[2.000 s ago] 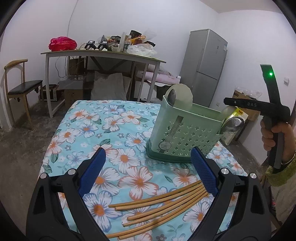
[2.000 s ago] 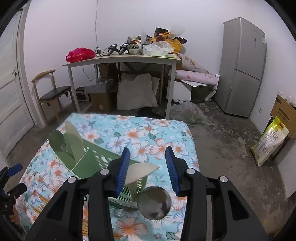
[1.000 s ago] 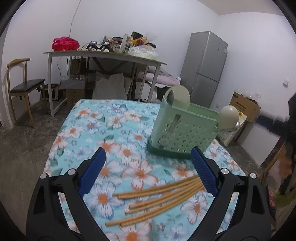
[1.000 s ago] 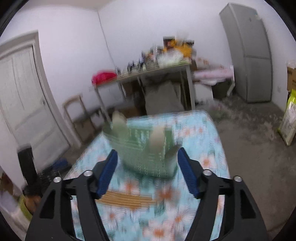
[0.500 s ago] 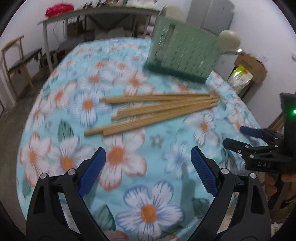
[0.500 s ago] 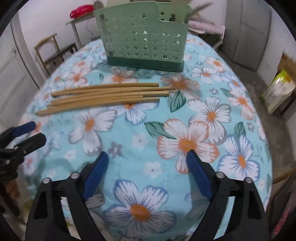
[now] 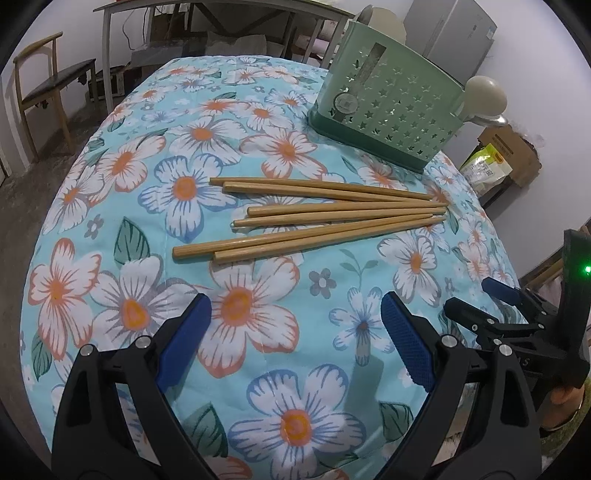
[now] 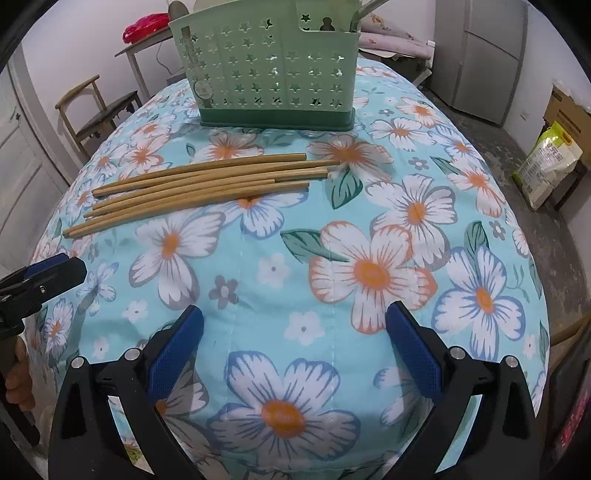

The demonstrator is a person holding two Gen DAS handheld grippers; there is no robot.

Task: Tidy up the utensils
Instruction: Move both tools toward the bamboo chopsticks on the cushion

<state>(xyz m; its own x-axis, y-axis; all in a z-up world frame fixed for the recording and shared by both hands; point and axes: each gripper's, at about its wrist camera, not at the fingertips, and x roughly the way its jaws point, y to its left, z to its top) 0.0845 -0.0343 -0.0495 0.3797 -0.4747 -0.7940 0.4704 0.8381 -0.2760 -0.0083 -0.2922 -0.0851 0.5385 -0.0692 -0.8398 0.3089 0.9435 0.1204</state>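
Several bamboo chopsticks (image 7: 332,208) (image 8: 207,184) lie loose in a fan on the flowered tablecloth (image 7: 236,302), in front of a green perforated utensil caddy (image 7: 391,110) (image 8: 273,74). A pale round utensil head (image 7: 484,96) and a metal spoon (image 7: 491,120) stick up from the caddy's right end. My left gripper (image 7: 294,306) hovers open over the cloth on the near side of the chopsticks, nothing between its fingers. My right gripper (image 8: 294,310) is tilted down at the cloth, its jaws opening wide and empty. Each gripper also shows at the edge of the other's view.
The table is small and rounded, its edges falling away on every side. Beyond it stand a wooden chair (image 7: 40,85), a cluttered desk (image 7: 207,11), a grey fridge (image 8: 480,55), and a cardboard box and a bag (image 8: 550,162) on the floor.
Both grippers have tipped down and sunk toward the table. The right gripper has let go of the spoon, which now stands in the caddy, and its jaws have widened.
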